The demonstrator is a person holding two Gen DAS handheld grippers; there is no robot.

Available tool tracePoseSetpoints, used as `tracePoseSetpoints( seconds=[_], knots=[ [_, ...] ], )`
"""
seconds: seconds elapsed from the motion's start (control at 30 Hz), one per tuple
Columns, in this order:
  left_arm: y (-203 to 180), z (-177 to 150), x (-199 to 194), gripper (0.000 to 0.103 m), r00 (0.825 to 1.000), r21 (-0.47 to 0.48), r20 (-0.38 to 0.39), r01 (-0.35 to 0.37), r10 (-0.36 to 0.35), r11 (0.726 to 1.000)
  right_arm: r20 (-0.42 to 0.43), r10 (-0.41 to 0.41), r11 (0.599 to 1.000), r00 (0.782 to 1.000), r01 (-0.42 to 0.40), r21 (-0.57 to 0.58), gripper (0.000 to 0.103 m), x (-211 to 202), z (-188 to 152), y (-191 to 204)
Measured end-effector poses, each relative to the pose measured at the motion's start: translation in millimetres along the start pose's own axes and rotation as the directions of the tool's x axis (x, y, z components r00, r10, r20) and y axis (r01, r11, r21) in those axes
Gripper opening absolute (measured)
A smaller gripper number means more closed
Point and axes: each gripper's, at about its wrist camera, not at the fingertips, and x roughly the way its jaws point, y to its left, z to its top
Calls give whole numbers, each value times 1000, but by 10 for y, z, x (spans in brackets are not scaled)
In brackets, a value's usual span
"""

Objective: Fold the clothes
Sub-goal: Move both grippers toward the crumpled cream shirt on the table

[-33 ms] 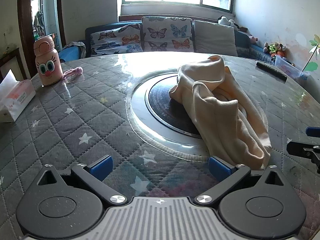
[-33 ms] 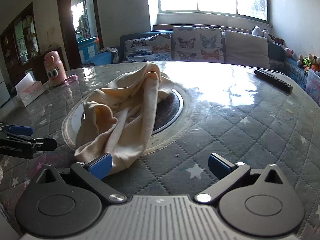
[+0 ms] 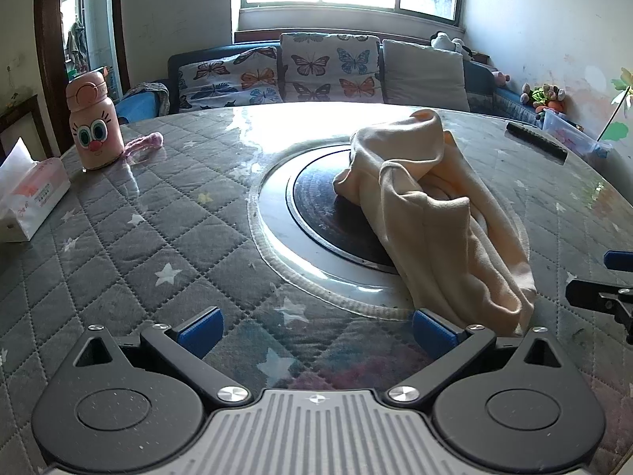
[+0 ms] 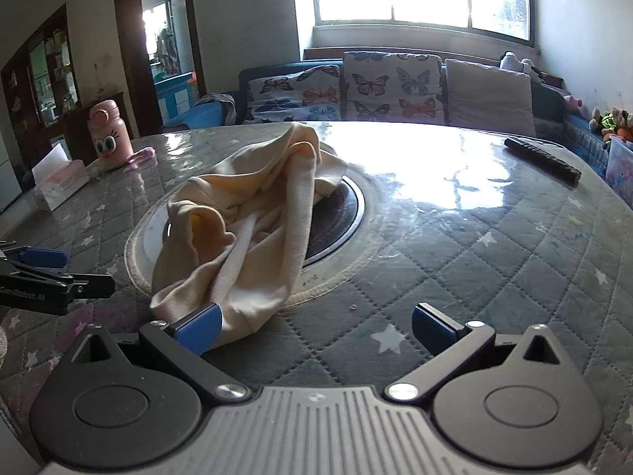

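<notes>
From the left wrist, the left gripper (image 3: 316, 334) stands with its jaws wide apart and nothing between them, low over the quilted table (image 3: 118, 245). The cloth (image 3: 439, 213) — a cream garment, bunched and crumpled — lies ahead and to the right, draped partly over the dark round plate (image 3: 316, 206) set in the table's middle; its near end comes down just beside the gripper's right pad (image 3: 433, 334), whether touching I cannot tell. The right gripper's tip (image 3: 605, 289) pokes in at the right edge, near the same end of the cloth. A pink bottle (image 3: 93, 126) and a tissue box (image 3: 31, 194) stand well apart at the far left, a remote (image 3: 536, 142) at the far right. From the right wrist, the right gripper (image 4: 316, 328) is likewise spread wide and empty; the cloth (image 4: 245, 221) lies ahead and left, its near hem just behind the left pad (image 4: 198, 328), and the left gripper (image 4: 51, 277) shows at the left edge. Folding has not begun — the garment is still a heap, so it likely needs spreading flat first. The risk, as I judge it, is a pinch that catches several bunched layers at once, which would lift the whole lump rather than an edge. The table's glossy cover may let the cloth slide instead of unfurl, and both grippers closing on the same end could knock together.
</notes>
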Motion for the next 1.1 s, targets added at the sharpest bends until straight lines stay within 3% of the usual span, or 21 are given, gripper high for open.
tracePoseSetpoints(
  seconds=[0.17,0.23,0.47,1.1],
  knots=[
    [-4,7,11,103,1000,4,-6,-8,8,1000,-7,-17,999,1000,17,-36,103,140,-99,163],
    [-56,7,-10,103,1000,5,-9,-9,9,1000,-45,-14,999,999,12,-39,103,207,-86,230],
    [-106,-3,-30,103,1000,18,-19,0,1,1000,-46,35,999,998,-37,-31,103,227,-168,239],
    [-127,83,47,103,1000,39,-12,4,-4,999,-68,51,998,996,-54,-45,103,321,-101,278]
  ],
)
